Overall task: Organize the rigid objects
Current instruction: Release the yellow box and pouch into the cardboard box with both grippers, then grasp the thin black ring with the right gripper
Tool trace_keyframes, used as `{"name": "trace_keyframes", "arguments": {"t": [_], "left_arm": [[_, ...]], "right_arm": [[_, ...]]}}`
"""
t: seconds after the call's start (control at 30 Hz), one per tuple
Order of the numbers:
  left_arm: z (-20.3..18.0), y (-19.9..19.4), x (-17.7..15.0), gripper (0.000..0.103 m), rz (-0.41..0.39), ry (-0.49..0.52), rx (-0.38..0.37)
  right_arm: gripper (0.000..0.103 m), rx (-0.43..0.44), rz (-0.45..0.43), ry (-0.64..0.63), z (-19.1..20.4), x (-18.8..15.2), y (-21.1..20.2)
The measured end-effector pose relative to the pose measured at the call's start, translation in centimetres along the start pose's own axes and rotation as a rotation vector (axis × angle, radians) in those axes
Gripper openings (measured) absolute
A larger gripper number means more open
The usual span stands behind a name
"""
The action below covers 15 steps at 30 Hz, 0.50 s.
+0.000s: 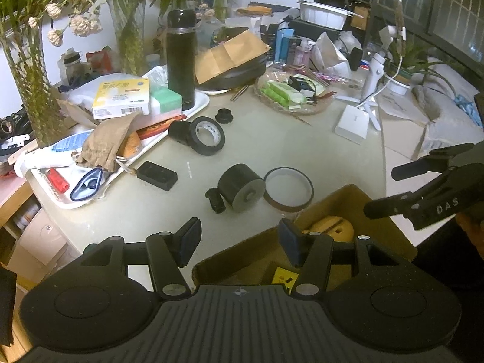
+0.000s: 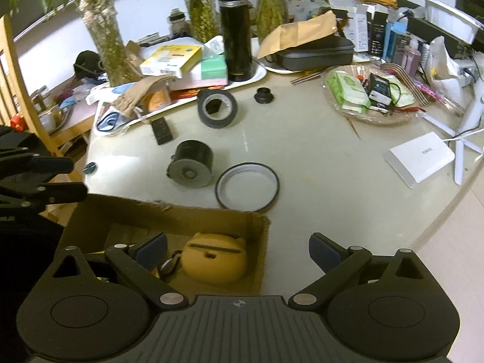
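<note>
Nearby, black cylinder (image 2: 190,163), grey face, on side

On the surface (image 2: 317,157) we count two rolls of tape: one black roll (image 2: 217,108) and one thin empty ring (image 2: 247,186). We see one black cylinder (image 2: 190,163), one flat black block (image 2: 162,130) and one small black cap (image 2: 262,95). One cardboard box (image 2: 169,214) holds one yellow case (image 2: 215,260). We count one black flask (image 2: 235,30), one white box (image 2: 420,158), and one glass dish (image 2: 370,115).
</note>
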<state>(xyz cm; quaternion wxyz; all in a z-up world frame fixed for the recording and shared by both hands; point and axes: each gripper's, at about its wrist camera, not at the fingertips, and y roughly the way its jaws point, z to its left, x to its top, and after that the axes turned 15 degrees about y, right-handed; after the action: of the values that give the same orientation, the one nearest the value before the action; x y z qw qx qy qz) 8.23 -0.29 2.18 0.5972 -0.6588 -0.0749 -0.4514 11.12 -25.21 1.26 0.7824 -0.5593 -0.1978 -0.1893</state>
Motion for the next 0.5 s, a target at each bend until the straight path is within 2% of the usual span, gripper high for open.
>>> {"name": "trace_keyframes", "arguments": {"t": [0.37,0.5], "left_arm": [[0.6,0.8,-0.5,0.056,0.011,-0.009,0.003],[0.7,1.1,-0.7,0.056,0.020,-0.012,0.003]], "right_arm": [[0.100,-0.104,-0.083,0.095,-3.0,3.2,3.8],[0.100,-0.140,-0.070,0.125,-4.0,4.0,5.8]]}}
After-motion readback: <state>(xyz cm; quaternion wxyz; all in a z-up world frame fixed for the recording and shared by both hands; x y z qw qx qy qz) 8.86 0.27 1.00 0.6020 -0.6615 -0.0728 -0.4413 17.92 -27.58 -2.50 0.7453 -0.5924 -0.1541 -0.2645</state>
